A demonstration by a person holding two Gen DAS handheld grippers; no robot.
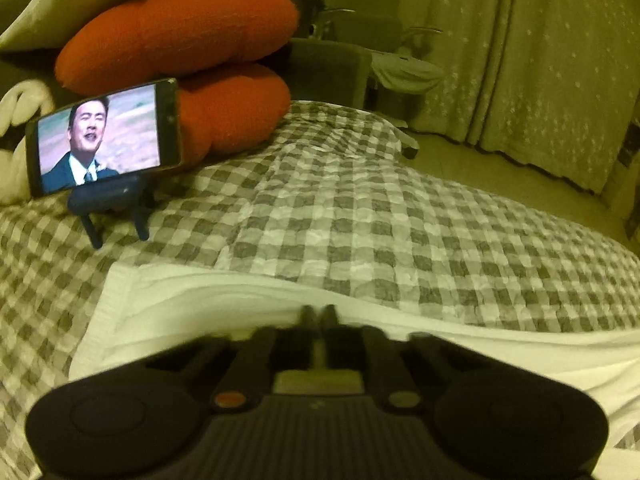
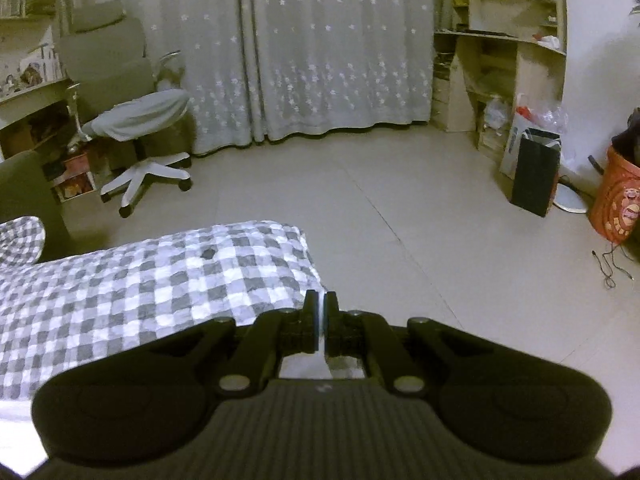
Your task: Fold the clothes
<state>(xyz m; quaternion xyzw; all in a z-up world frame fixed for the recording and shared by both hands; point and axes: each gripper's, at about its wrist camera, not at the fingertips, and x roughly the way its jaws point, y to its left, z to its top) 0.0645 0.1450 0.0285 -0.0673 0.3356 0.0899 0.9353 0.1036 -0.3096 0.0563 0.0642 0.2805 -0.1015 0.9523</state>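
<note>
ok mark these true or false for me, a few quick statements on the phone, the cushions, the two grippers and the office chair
1. The phone stands sideways on a small dark stand, screen lit. True.
2. The cushions behind it are blue. False: they are orange-red.
3. The left gripper is wide open above bare floor. False: its fingers are nearly together over a white garment on the checked bedspread.
4. The right gripper is shut on white fabric. True.
5. The office chair lies tipped over. False: it stands upright by the curtain.

L gripper (image 1: 319, 314) low, jaws nearly together, R gripper (image 2: 320, 304) raised, jaws pinched on thin white edge
</note>
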